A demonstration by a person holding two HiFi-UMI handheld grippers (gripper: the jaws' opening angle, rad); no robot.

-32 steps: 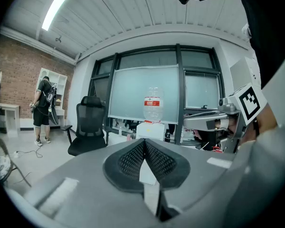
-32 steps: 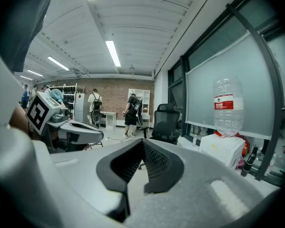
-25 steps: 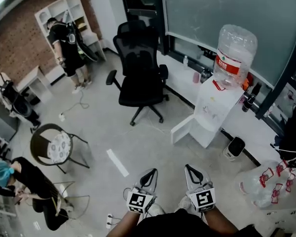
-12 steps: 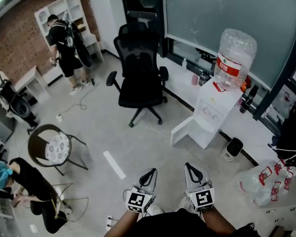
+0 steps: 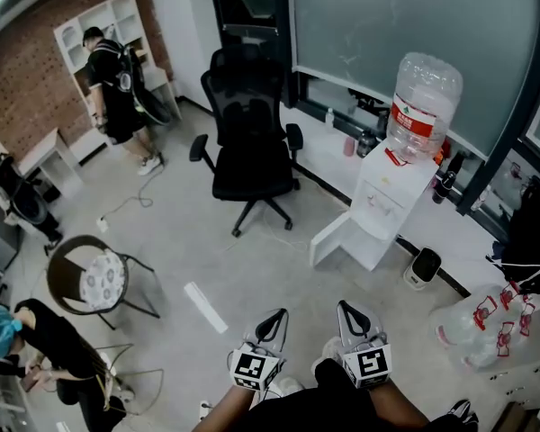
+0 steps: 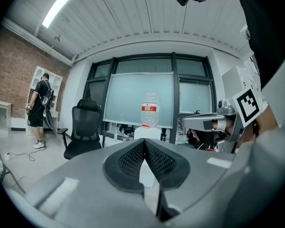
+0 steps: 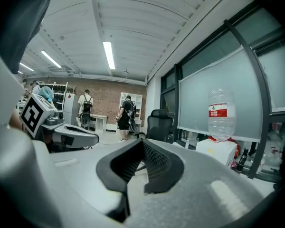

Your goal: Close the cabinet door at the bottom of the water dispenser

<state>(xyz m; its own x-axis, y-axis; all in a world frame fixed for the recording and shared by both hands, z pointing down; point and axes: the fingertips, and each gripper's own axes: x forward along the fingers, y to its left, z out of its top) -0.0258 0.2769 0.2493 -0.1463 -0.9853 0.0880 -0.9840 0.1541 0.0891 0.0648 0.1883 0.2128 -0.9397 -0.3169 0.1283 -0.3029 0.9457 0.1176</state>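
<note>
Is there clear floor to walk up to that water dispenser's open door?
Bare floor runs between the office chair, the open cabinet door and the round chair. Right of the water dispenser is crowded: a small bin and empty bottles.

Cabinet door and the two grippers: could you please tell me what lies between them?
In the head view, only bare floor lies between the left gripper, the right gripper and the open cabinet door.

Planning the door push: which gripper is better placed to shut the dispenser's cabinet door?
Right, marginally. In the head view the right gripper sits nearer the open cabinet door than the left gripper. Both are shut, empty and far off.
</note>
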